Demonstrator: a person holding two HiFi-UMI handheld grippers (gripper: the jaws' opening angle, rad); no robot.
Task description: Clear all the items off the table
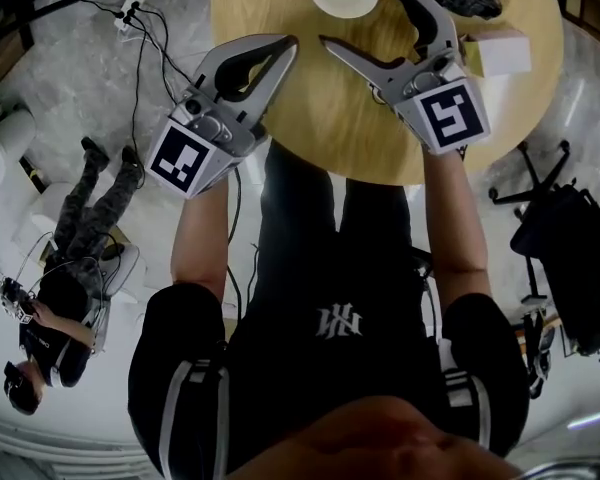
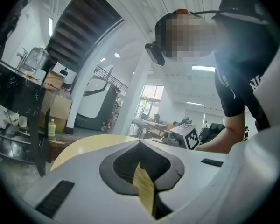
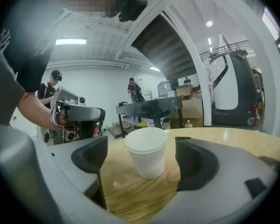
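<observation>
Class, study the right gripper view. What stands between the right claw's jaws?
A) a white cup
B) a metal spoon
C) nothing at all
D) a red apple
A: a white cup stands upright on the wooden table between the right claw's wide-apart jaws, touching neither.

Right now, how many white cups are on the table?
1. The white cup stands upright on the round table, just ahead of the right gripper's open jaws, untouched. Part of the table lies out of view.
</observation>
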